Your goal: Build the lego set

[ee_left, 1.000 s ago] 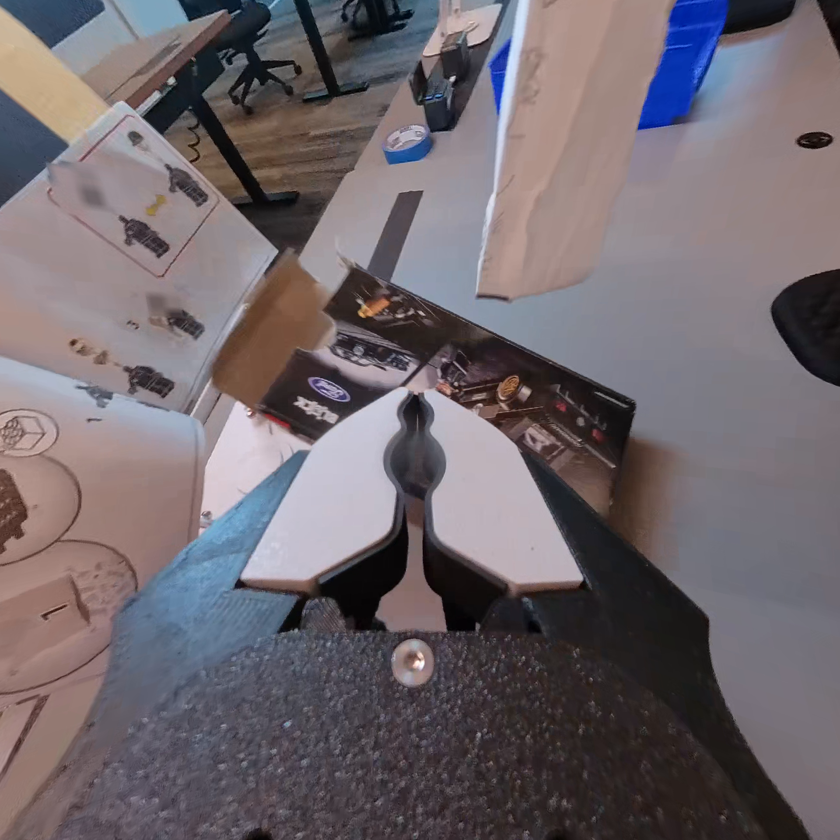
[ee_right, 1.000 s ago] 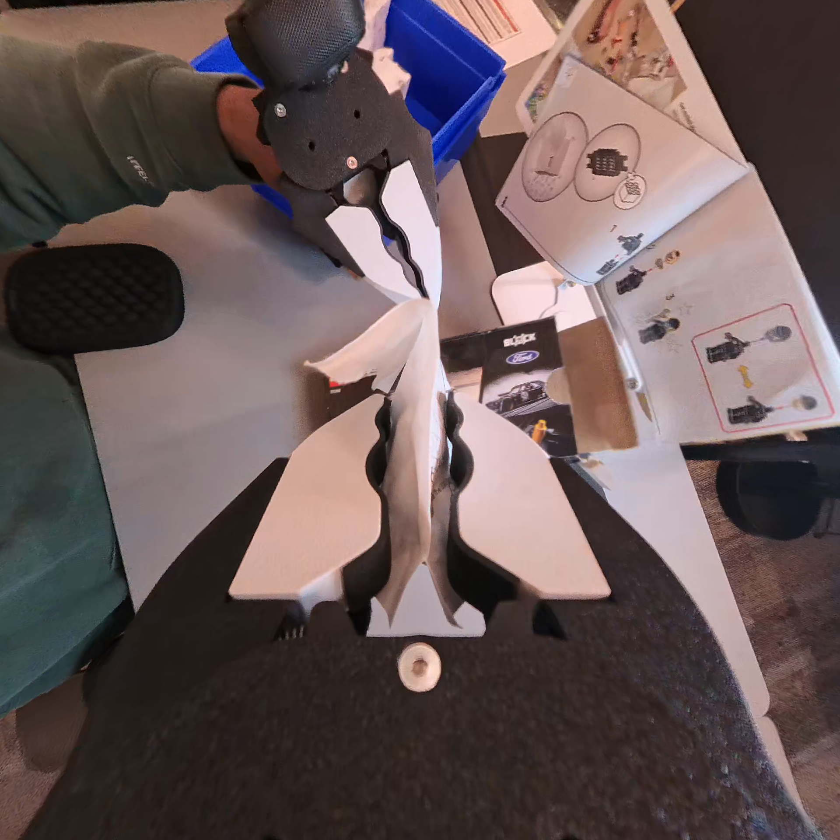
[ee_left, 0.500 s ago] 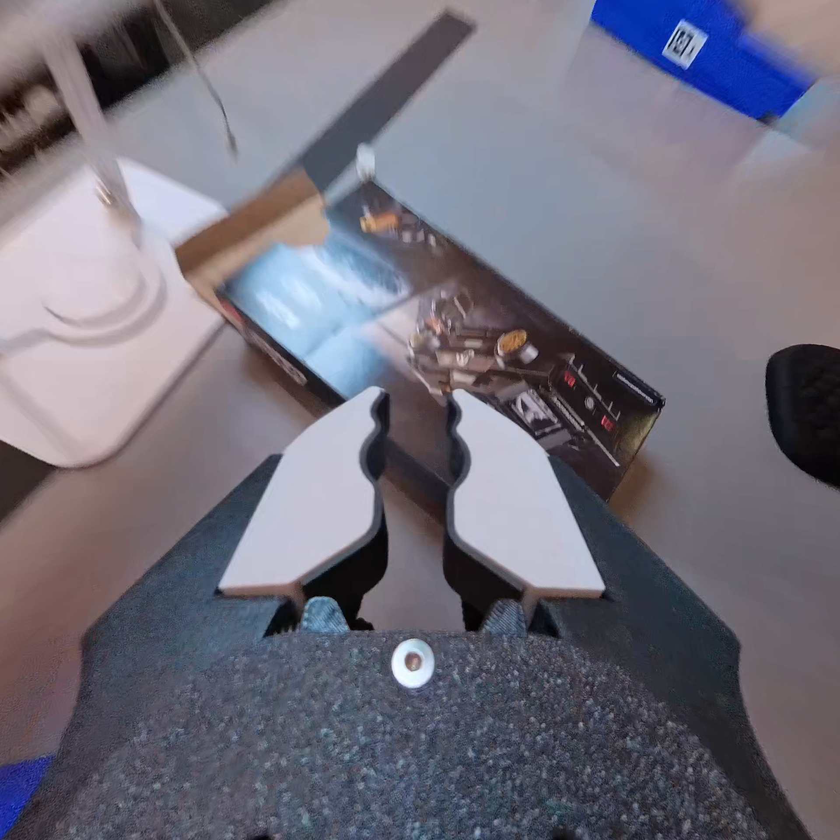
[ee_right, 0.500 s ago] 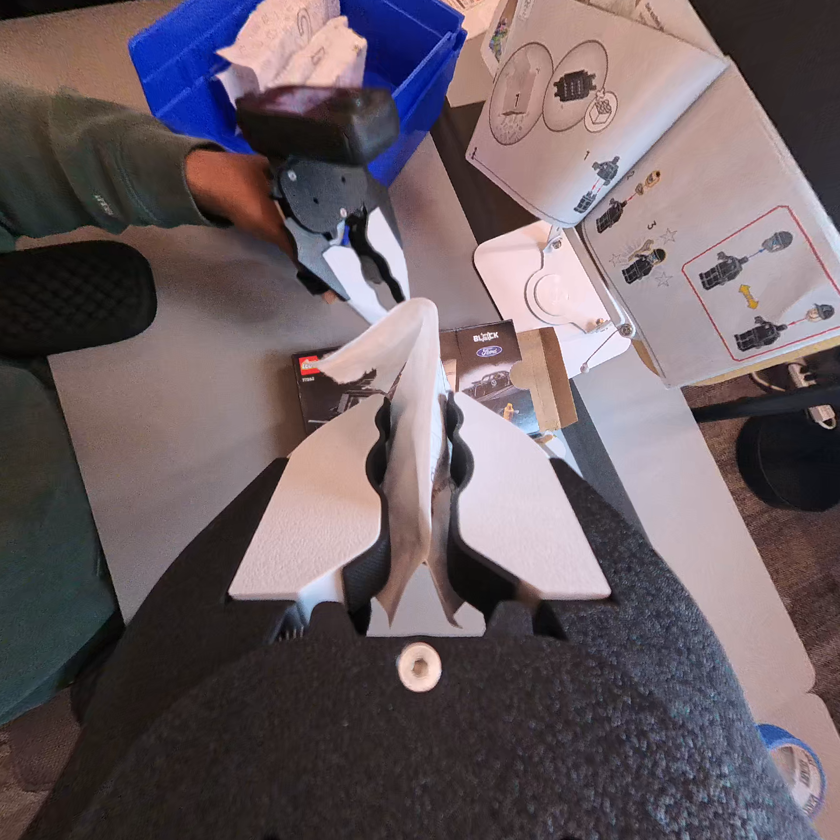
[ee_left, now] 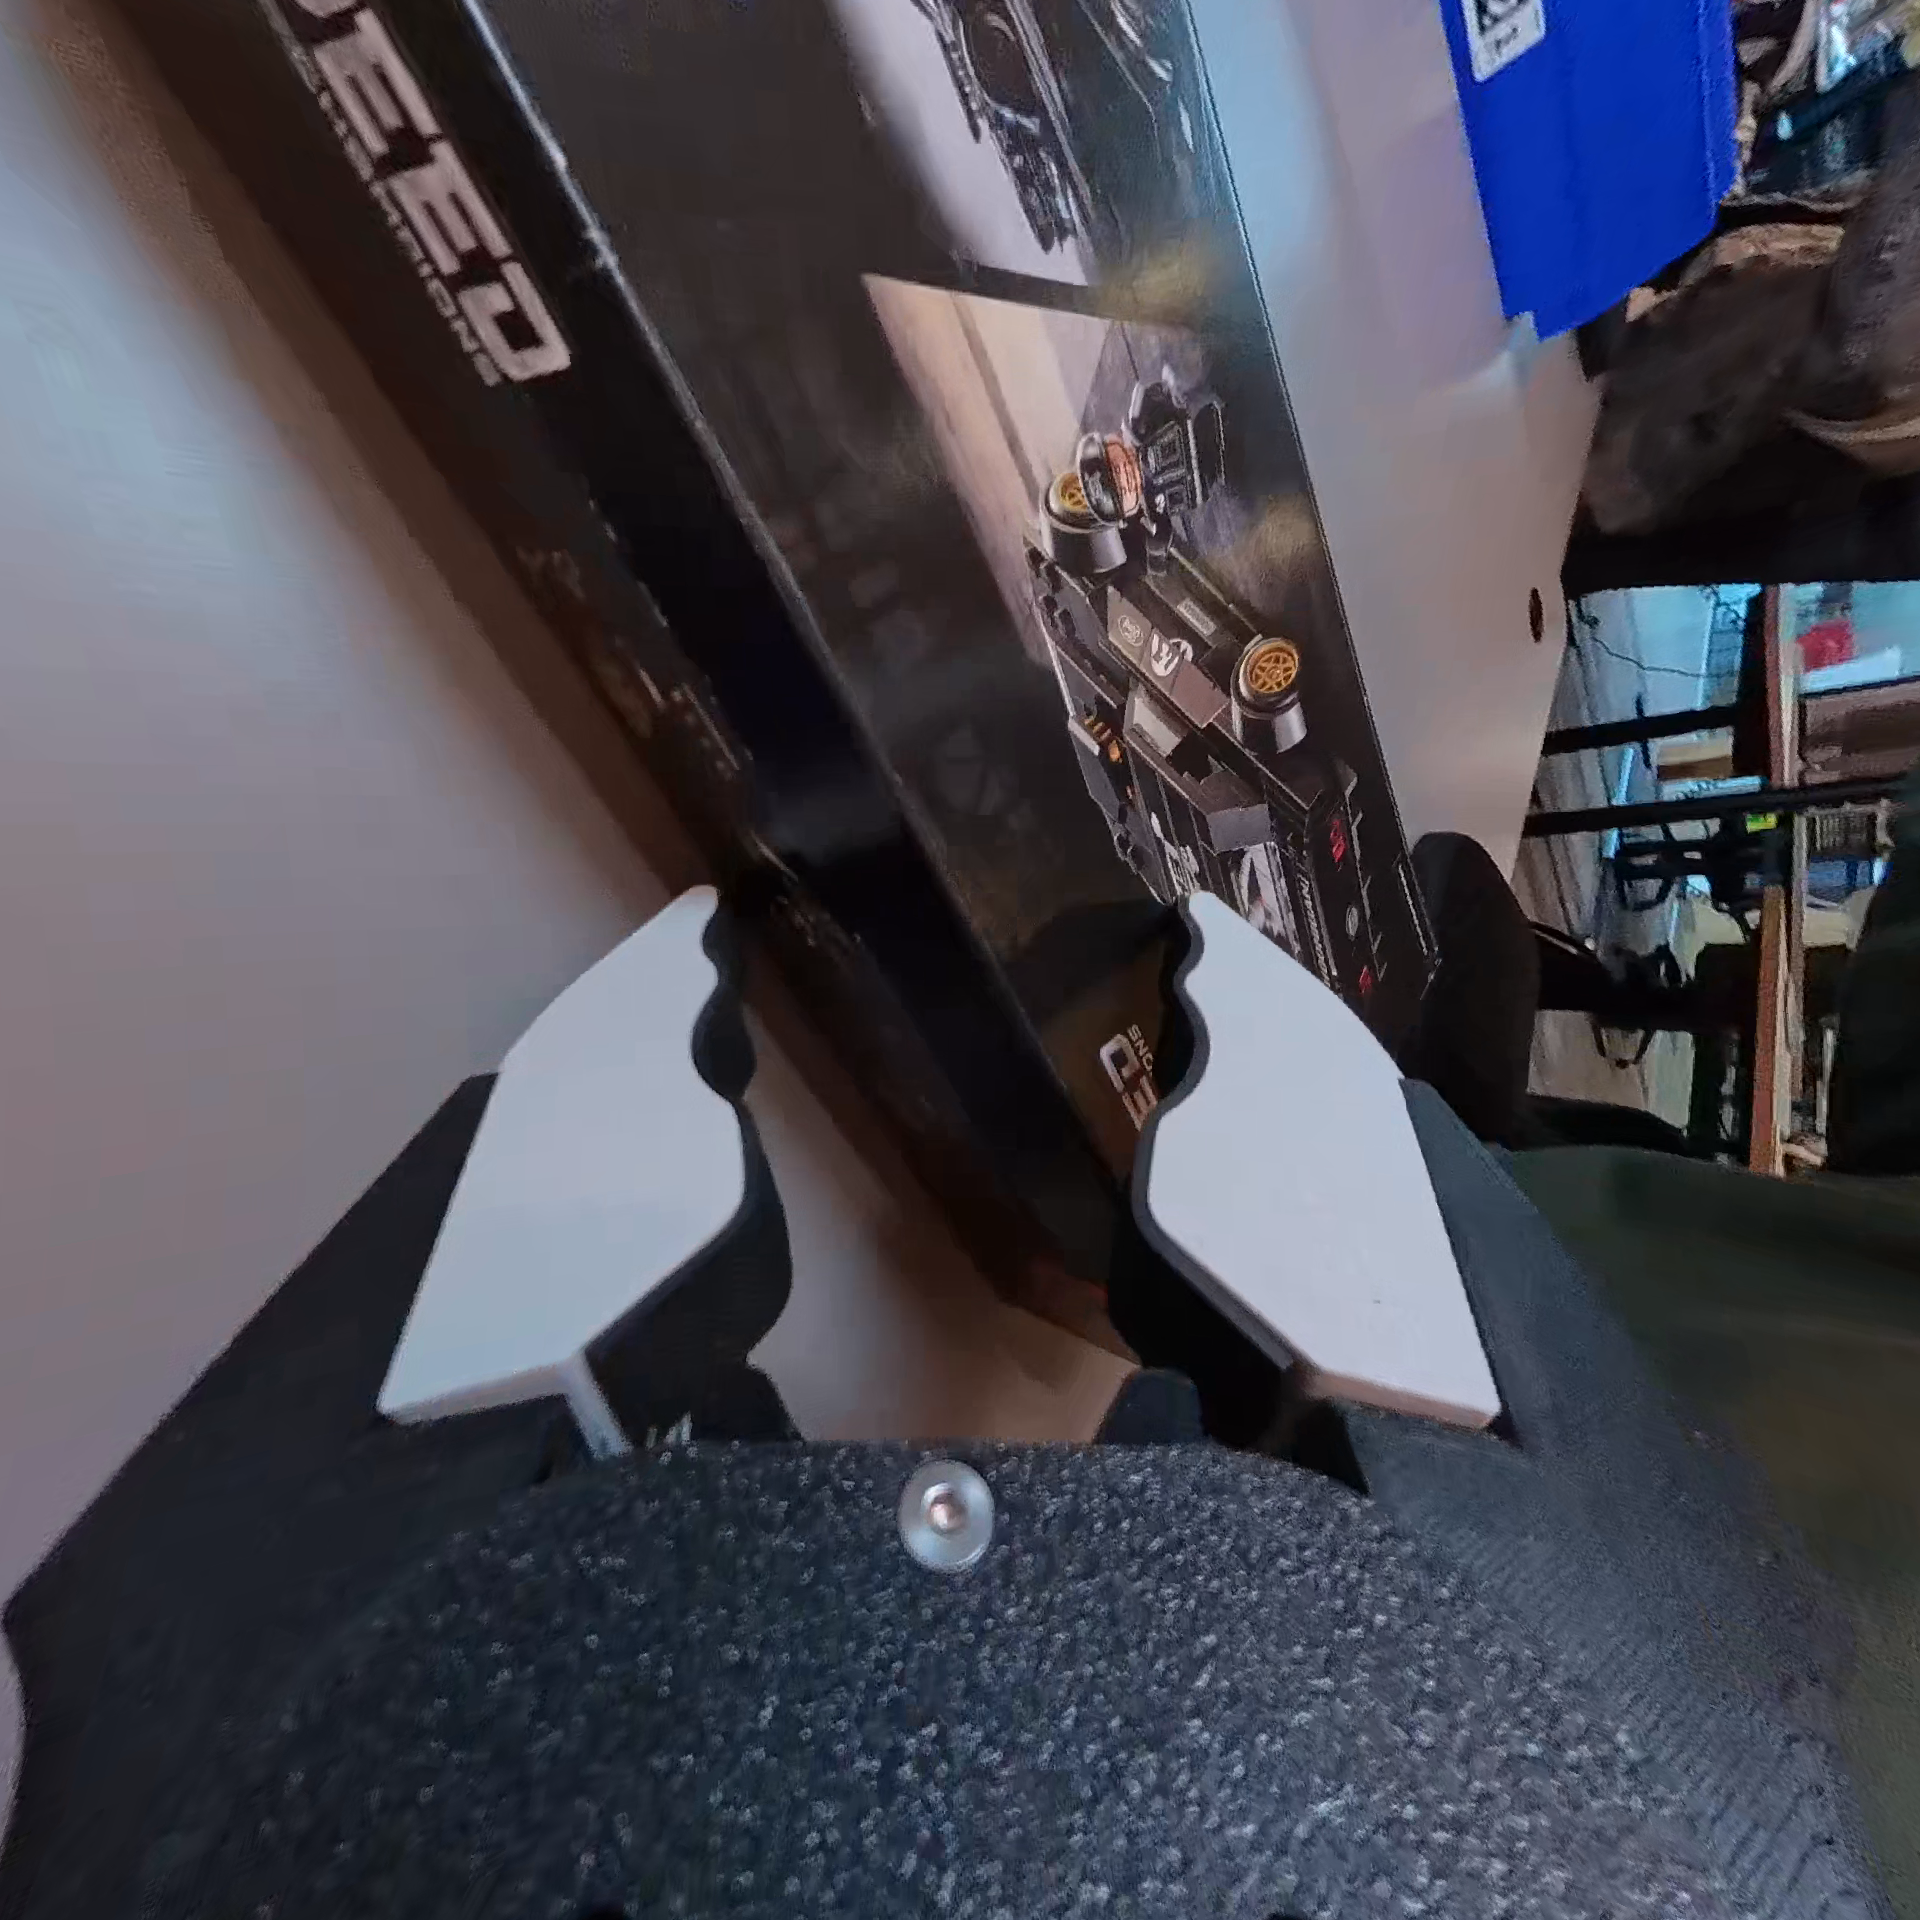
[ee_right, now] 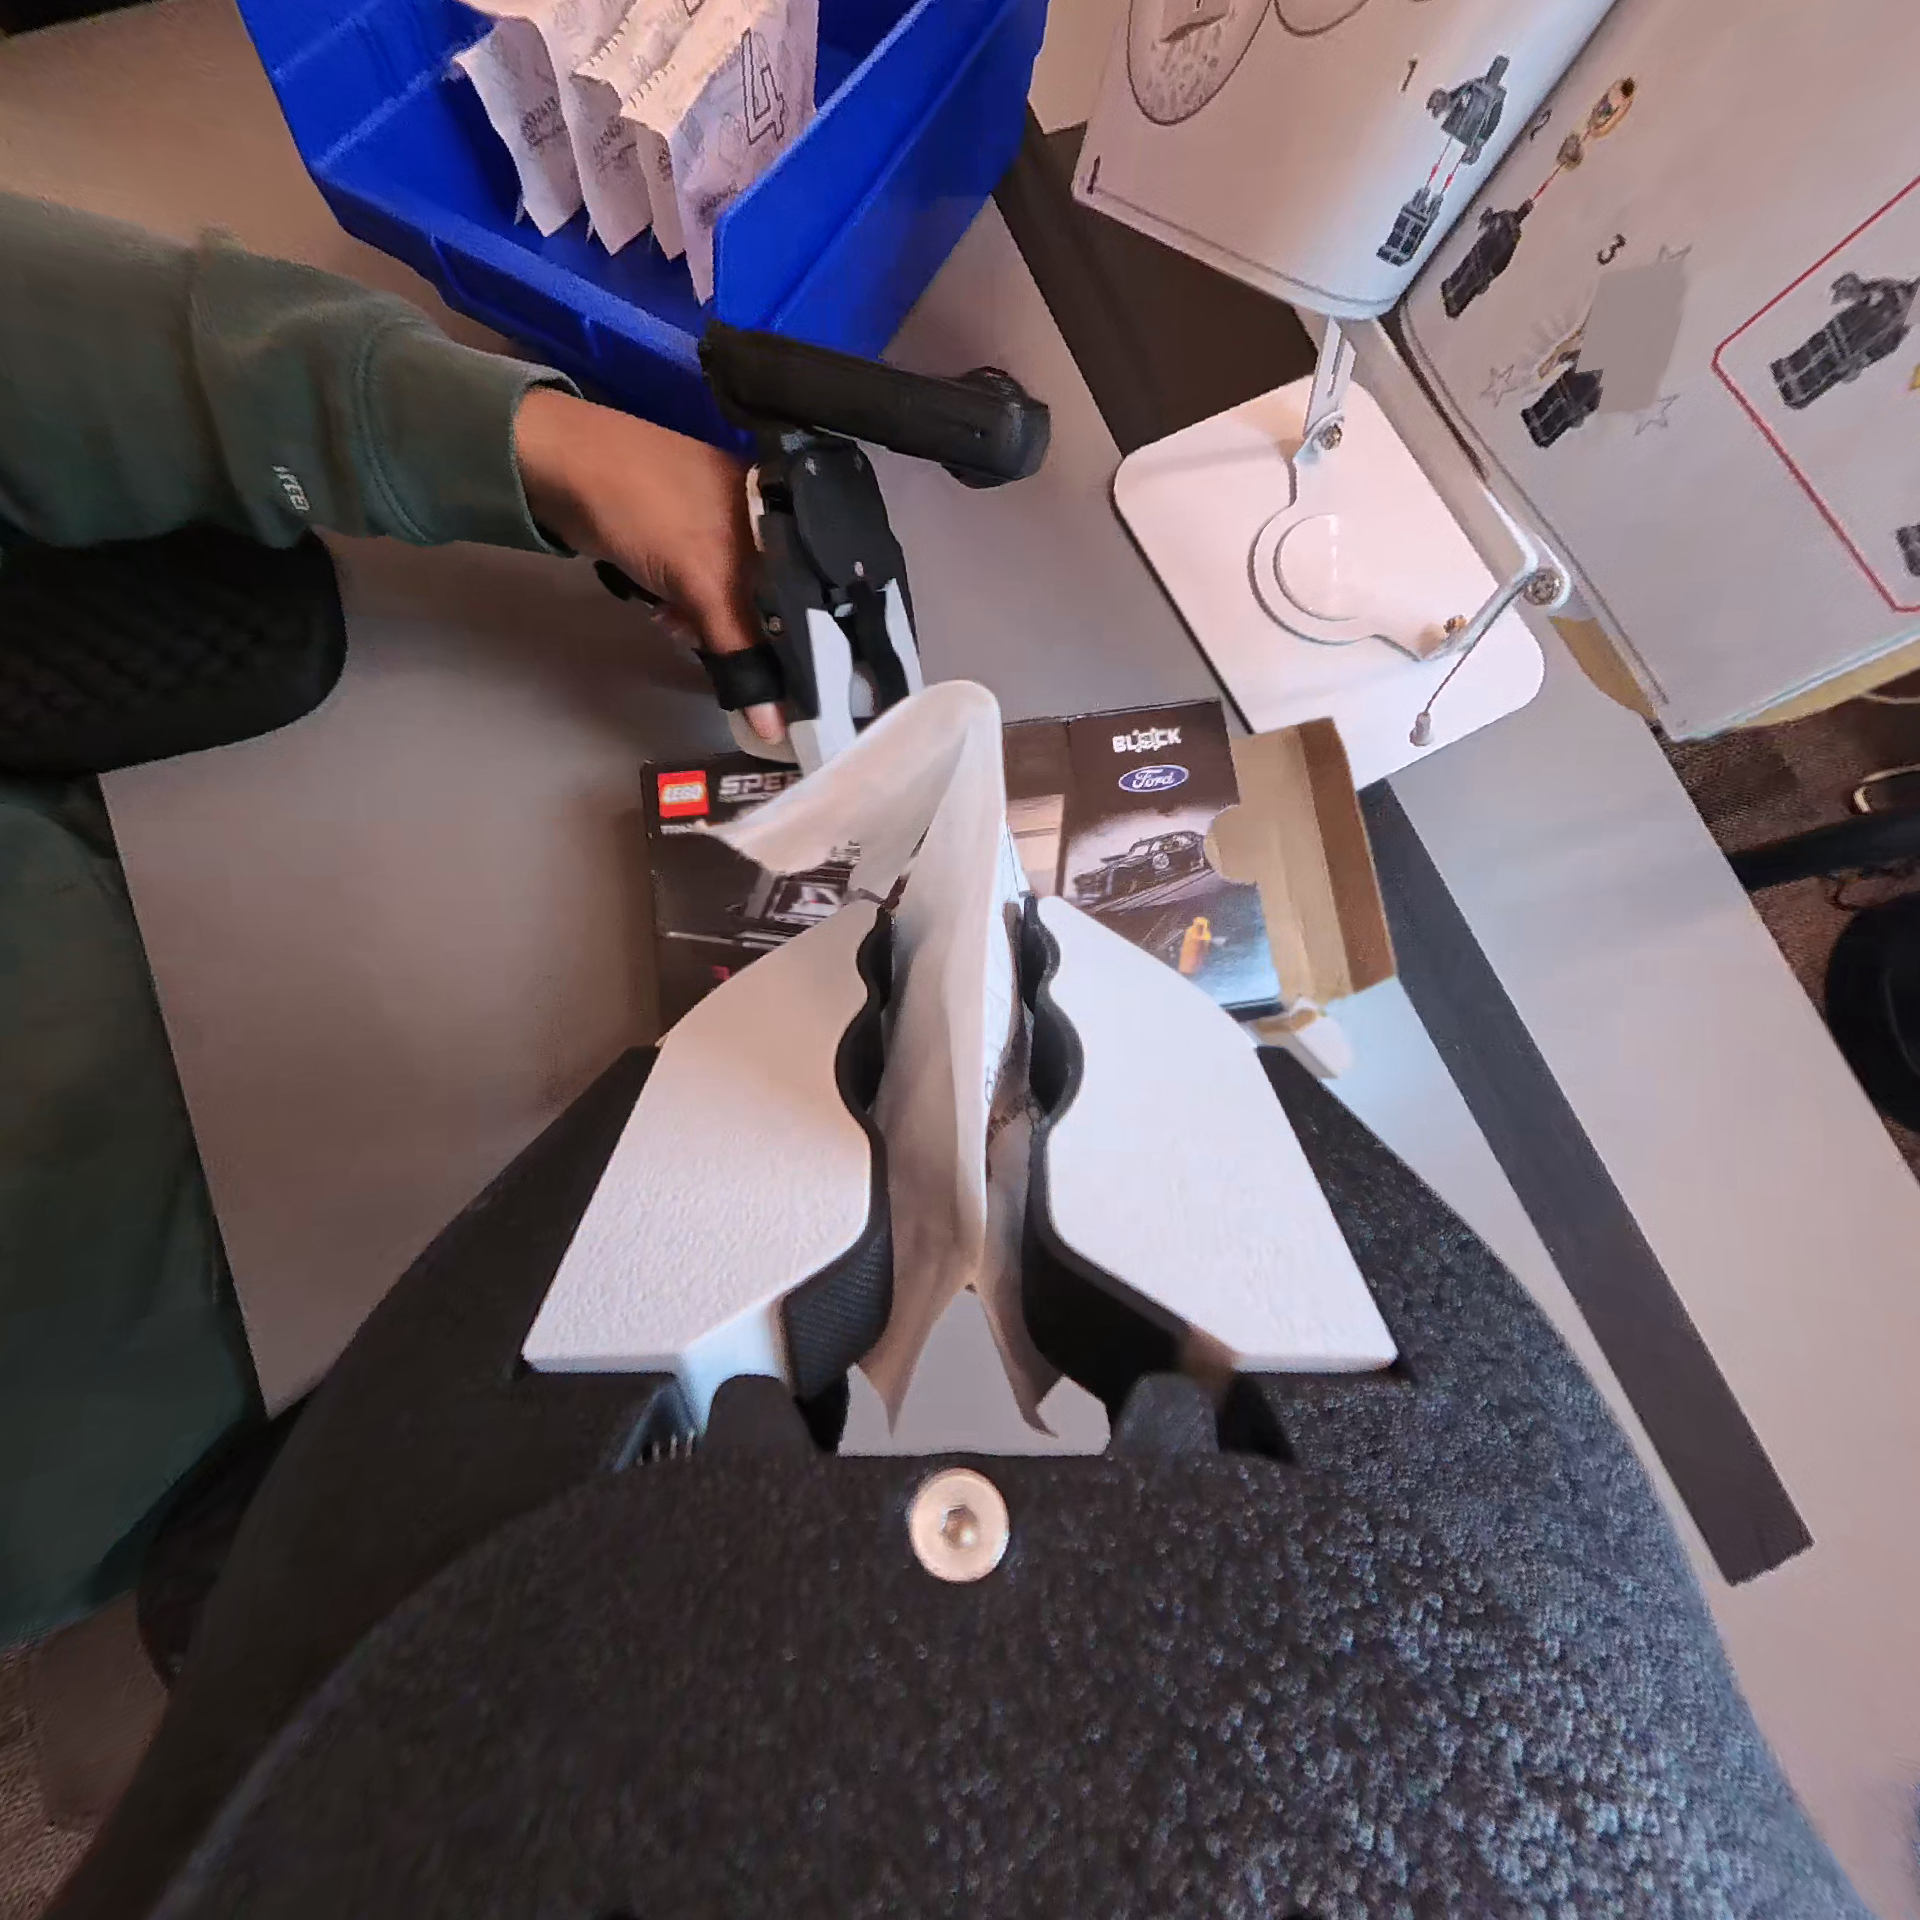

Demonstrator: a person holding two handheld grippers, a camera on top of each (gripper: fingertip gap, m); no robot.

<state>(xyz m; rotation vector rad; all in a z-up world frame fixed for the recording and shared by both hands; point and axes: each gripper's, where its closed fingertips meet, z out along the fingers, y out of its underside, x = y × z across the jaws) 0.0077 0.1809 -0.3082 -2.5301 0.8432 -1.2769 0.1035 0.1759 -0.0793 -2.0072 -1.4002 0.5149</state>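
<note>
My left tool (ee_left: 951, 920) is spread around the box (ee_left: 904, 582) edge on the counter (ee_right: 416, 914), right tool (ee_right: 956, 914) clamped on a paper bag (ee_right: 935, 883) that blocks my view; blue bin (ee_right: 831, 208) behind.

Showing two handheld grippers of one build: left gripper (ee_left: 951, 914) and right gripper (ee_right: 956, 914), each pairing flat white fingers (ee_left: 613, 1164) with wavy black inner pads. Sitting on grainy black printed bodies, each carrying a single silver screw (ee_left: 945, 1536) at the centre (hex-socketed on the right one (ee_right: 956, 1536)). Wearing a dark green long sleeve (ee_right: 260, 416) with a ribbed cuff and small pale lettering near it. Looping a black strap (ee_right: 743, 675) around one finger of the hand (ee_right: 655, 530).
</note>
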